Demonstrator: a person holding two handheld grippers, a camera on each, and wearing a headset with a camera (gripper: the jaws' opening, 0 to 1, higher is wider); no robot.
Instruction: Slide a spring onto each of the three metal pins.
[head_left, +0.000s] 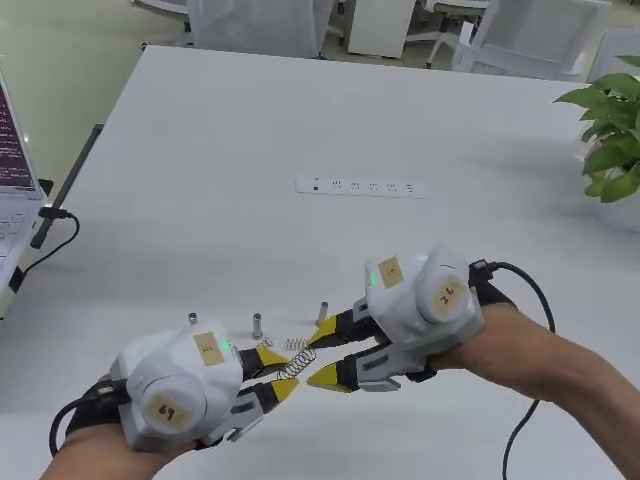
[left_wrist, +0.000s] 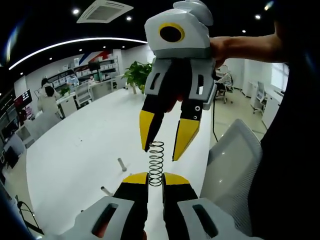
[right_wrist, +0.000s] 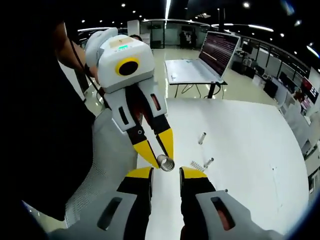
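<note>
While the left gripper (left_wrist: 156, 178) was clamped on the near end of a spring (left_wrist: 156, 160), its jaws almost together with only the coil between them, the right gripper (left_wrist: 161, 151) faced it tip to tip with its jaws wide apart. One yellow right fingertip (left_wrist: 146, 135) touched the spring's far end; the other stood clear beside it. From the right gripper view, the spring (right_wrist: 166, 162) showed end-on as a small ring held in the left gripper's tips, just beyond the gap of the right gripper (right_wrist: 166, 174). In the head view it bridged the two tools above the table (head_left: 300, 120). It was a thin, bright wire coil, open-wound and straight. A second spring (head_left: 297, 345) lay flat on the table just behind it. Three short upright pins (head_left: 257, 325) stood in a row nearby, bare.
</note>
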